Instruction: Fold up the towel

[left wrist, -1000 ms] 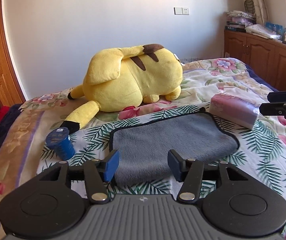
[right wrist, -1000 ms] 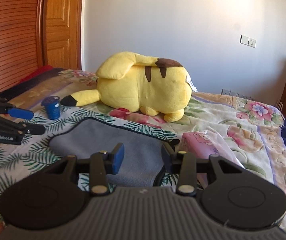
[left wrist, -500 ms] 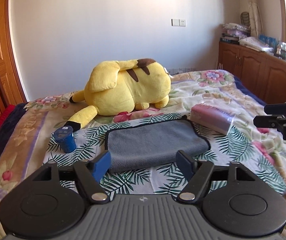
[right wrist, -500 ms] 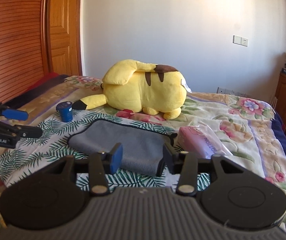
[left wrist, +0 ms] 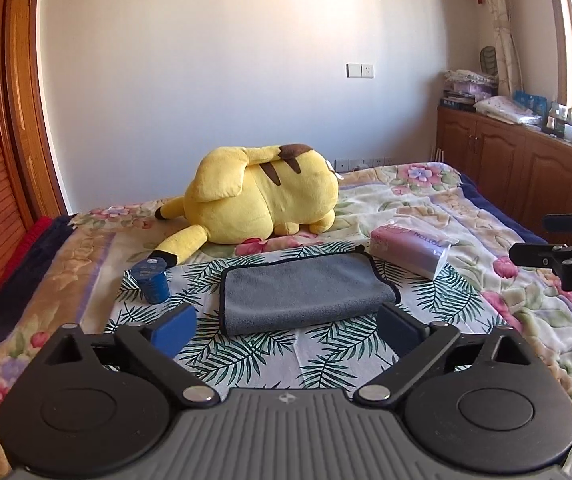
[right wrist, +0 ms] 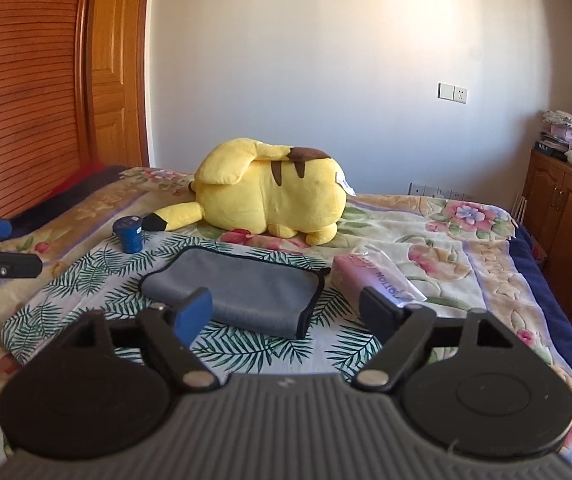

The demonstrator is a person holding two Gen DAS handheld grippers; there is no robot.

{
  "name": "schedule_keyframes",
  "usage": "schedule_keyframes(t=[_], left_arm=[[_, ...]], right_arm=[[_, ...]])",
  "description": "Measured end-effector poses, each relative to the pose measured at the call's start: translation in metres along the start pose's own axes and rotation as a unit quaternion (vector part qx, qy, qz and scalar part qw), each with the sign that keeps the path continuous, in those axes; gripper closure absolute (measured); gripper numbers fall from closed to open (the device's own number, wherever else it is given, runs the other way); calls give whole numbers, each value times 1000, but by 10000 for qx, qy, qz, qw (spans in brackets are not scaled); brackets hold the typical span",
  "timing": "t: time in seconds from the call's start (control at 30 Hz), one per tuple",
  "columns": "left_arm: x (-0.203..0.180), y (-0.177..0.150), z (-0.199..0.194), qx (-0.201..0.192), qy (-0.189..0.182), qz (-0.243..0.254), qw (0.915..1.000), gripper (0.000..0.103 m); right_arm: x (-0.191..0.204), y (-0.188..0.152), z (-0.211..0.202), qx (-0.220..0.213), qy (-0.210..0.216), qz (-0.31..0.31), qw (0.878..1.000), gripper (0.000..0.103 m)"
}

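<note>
Bedroom, floral bed [left wrist: 425, 200] under a white wall, wooden cabinets on the right. Our left gripper [left wrist: 287, 330] has its fingers spread wide with nothing between them; same for our right gripper [right wrist: 286, 308], wide apart and empty. Both hang above the near edge of the bed, clear of the cloth. Just past the fingers the grey towel [left wrist: 305, 292] lies on the palm-leaf sheet [left wrist: 270, 356], doubled over with a rounded fold along its near edge and black trim showing at the sides. A blue cup [left wrist: 152, 282] stands to its left, a pink tissue pack [left wrist: 409, 250] near its right corner, a yellow plush toy [left wrist: 266, 196] behind. We read at least one fold as done; whether another fold is wanted we can't tell. The towel looks neat, nothing left hanging.
</note>
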State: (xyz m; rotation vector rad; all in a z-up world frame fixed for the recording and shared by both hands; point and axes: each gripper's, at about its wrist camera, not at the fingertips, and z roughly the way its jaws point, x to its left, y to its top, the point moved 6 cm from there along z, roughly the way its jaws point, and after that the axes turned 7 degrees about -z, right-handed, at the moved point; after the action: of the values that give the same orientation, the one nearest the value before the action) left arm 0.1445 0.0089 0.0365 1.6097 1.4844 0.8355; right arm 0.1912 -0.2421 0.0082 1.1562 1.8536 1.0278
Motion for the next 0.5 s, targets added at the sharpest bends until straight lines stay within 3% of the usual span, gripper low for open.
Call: schedule_keyframes(t=[0.27, 0.33, 0.5], left_arm=[[-10, -5, -26, -170, -31, 128, 9998, 16], [-11, -8, -31, -182, -39, 121, 9998, 16], [-11, -19, -38, -157, 2, 61, 9999, 16]], right_arm=[[14, 0, -21, -154, 19, -59, 9999, 12], [16, -1, -26, -181, 26, -61, 9998, 3], [24, -9, -37, -234, 37, -61, 9997, 2]])
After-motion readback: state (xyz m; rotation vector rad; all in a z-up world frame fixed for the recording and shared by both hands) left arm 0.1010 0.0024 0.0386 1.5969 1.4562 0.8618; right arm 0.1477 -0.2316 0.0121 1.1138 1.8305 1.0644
